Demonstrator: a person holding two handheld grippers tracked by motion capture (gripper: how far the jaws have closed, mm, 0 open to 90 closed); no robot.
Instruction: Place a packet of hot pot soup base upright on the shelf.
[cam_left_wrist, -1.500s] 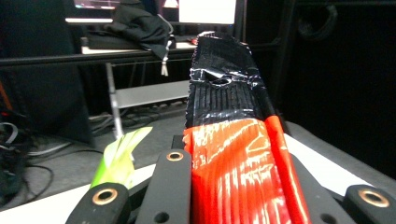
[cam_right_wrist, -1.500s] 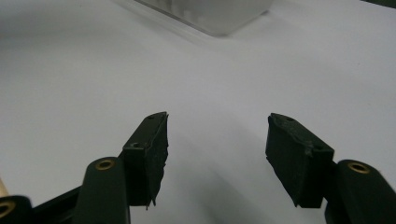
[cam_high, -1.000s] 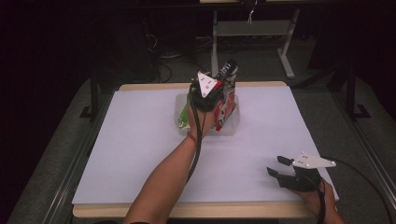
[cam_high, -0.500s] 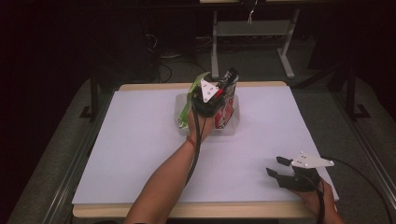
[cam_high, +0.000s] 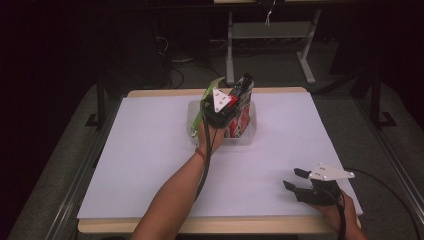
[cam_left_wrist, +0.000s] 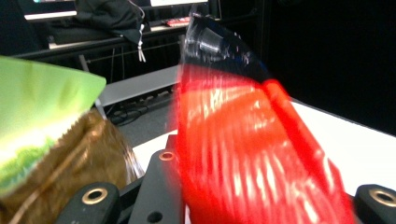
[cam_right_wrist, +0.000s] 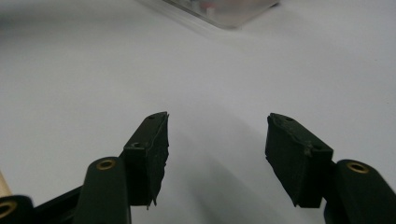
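While my left tongs (cam_high: 231, 102) hold the red snack bag (cam_left_wrist: 252, 154) above the clear bin (cam_high: 248, 132) at 12 o'clock on the counter (cam_high: 150, 165), the step in hand is, by my read, placing or pulling that bag. A green bag (cam_high: 200, 112) stands in the bin at the red bag's 9 o'clock. My right tongs (cam_right_wrist: 217, 154) rest released at 5 o'clock, nothing between them. Next move, approx.: keep the bag upright and clear of the bin wall. Labels: print on both bags too blurred to read; no brand legible.
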